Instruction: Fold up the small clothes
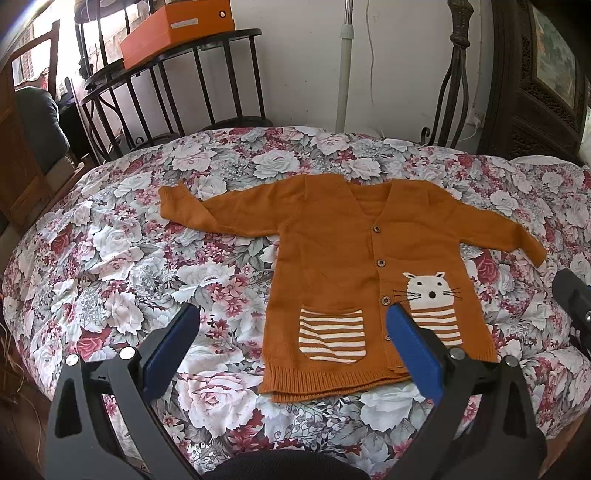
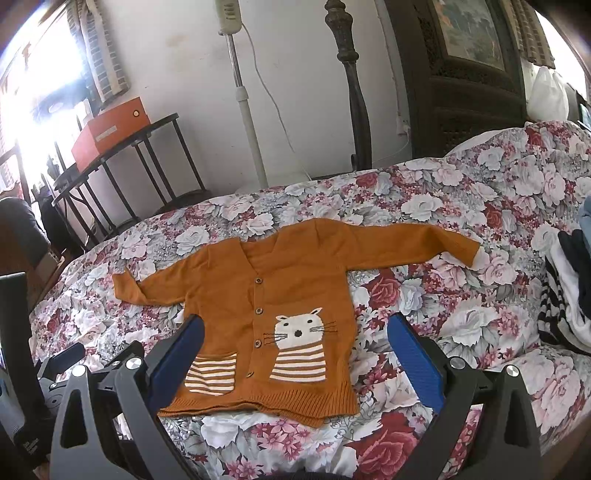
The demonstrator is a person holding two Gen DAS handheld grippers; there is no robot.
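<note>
A small orange knit cardigan point(image 1: 332, 251) lies flat and face up on the floral bedspread point(image 1: 147, 258), sleeves spread to both sides, buttoned, with a white cat motif and a striped pocket. It also shows in the right wrist view point(image 2: 236, 295). My left gripper point(image 1: 293, 317) is open and empty, held above the cardigan's lower left hem. My right gripper point(image 2: 295, 328) is open and empty, held above the cardigan's lower right part. Part of the right gripper shows at the right edge of the left wrist view point(image 1: 572, 295).
A pile of striped and dark clothes point(image 2: 565, 295) lies on the bed at the right. A black metal rack point(image 1: 166, 92) with orange boxes point(image 1: 177, 33) stands behind the bed at the left. A fan pole point(image 2: 243, 110) and a dark wooden cabinet point(image 2: 461, 74) stand at the wall.
</note>
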